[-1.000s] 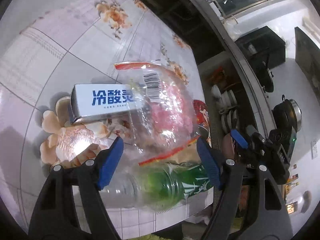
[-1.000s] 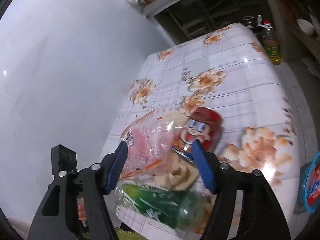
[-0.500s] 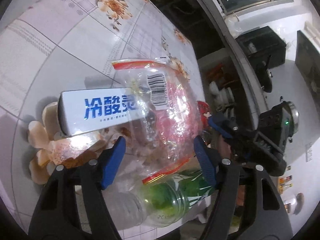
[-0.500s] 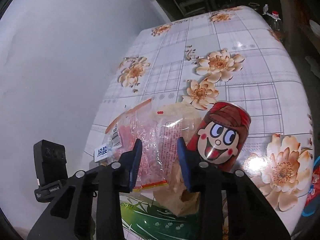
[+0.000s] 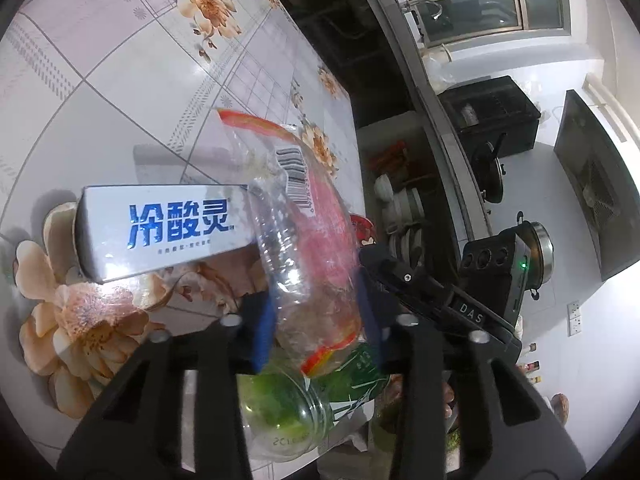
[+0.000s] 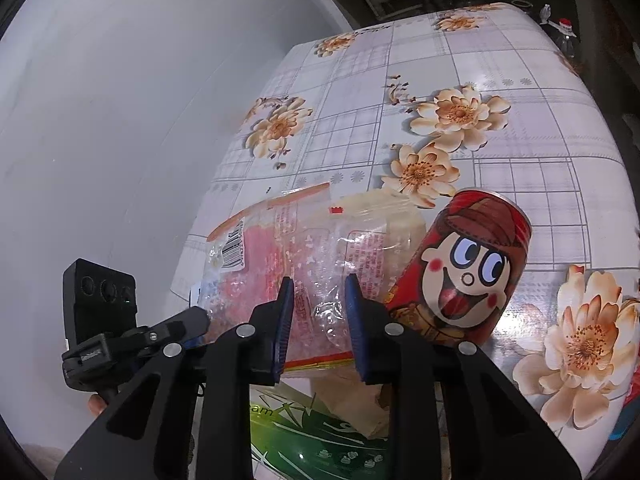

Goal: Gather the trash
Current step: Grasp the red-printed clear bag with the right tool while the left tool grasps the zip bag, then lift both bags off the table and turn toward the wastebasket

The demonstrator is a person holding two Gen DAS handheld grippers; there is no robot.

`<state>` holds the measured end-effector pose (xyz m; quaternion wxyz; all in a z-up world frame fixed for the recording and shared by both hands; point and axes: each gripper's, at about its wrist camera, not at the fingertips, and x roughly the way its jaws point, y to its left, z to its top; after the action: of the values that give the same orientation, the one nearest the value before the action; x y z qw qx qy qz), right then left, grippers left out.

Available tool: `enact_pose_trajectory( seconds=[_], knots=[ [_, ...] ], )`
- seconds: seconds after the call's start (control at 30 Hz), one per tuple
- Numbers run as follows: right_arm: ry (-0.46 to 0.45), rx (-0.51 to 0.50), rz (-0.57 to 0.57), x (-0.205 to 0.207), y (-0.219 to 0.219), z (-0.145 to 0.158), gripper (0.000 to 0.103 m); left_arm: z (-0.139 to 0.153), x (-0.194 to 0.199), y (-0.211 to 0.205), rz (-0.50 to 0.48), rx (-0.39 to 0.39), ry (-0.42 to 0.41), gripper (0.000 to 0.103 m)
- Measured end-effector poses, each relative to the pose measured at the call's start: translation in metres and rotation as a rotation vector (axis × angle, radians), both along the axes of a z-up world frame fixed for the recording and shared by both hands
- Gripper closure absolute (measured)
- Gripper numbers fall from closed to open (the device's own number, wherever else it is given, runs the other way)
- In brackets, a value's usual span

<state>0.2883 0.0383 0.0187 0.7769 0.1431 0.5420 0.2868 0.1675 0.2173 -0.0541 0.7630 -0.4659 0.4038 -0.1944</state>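
A clear plastic bag (image 5: 316,240) with pink print, orange strips and a barcode lies on the flowered table. My left gripper (image 5: 316,320) is shut on its near end. My right gripper (image 6: 318,320) is shut on the same bag (image 6: 280,248) from the other side. A white box with blue Chinese letters (image 5: 160,228) lies partly under the bag. A green-labelled clear bottle (image 5: 288,404) lies under the grippers and shows in the right wrist view (image 6: 320,432). A red cartoon-face can (image 6: 464,268) stands right of the bag. A crumpled brown paper (image 6: 352,396) lies by the bottle.
The flowered tablecloth (image 6: 460,80) stretches away beyond the trash, with a white wall (image 6: 120,120) on its left. A dark counter with dishes, pots and a stove (image 5: 480,160) runs past the table's far edge. A small bottle (image 6: 564,32) stands off the far corner.
Both grippers have moved in on the plastic bag and closed on it, the jaws narrowing from wide open to a pinch. The bag has bunched up between them.
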Motion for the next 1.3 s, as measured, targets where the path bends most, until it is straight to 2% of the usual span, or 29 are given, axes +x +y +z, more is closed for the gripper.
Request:
enact_pose_trajectory(
  seconds=[0.1, 0.2, 0.4, 0.6, 0.73, 0.77, 0.93, 1.17, 1.3],
  knots=[
    [-0.016, 0.001, 0.001, -0.001, 0.000, 0.003, 0.077, 0.003, 0.000, 0.001, 0.006, 0.017, -0.014, 0.091],
    [-0.038, 0.020, -0.005, -0.004, -0.006, 0.011, 0.077, 0.011, -0.005, 0.003, 0.031, 0.036, -0.059, 0.098],
    [-0.103, 0.040, -0.072, -0.007, -0.038, 0.037, 0.074, 0.031, -0.019, 0.017, 0.098, 0.039, -0.167, 0.101],
    [-0.123, -0.002, -0.069, -0.005, -0.046, 0.045, 0.050, 0.049, -0.033, 0.034, 0.181, 0.097, -0.237, 0.101],
    [-0.125, -0.094, -0.013, 0.002, -0.027, 0.044, 0.039, 0.057, -0.036, 0.037, 0.227, 0.172, -0.238, 0.101],
    [-0.129, -0.123, 0.016, 0.003, -0.018, 0.043, 0.033, 0.058, -0.037, 0.037, 0.235, 0.188, -0.235, 0.101],
    [-0.137, -0.303, 0.151, 0.003, 0.028, 0.029, 0.021, 0.059, -0.039, 0.039, 0.254, 0.216, -0.231, 0.101],
    [-0.144, -0.523, 0.253, 0.014, 0.075, -0.002, 0.020, 0.060, -0.039, 0.041, 0.255, 0.220, -0.233, 0.101],
    [-0.139, -0.574, 0.300, 0.016, 0.089, -0.012, 0.020, 0.059, -0.040, 0.039, 0.257, 0.214, -0.228, 0.101]
  ],
)
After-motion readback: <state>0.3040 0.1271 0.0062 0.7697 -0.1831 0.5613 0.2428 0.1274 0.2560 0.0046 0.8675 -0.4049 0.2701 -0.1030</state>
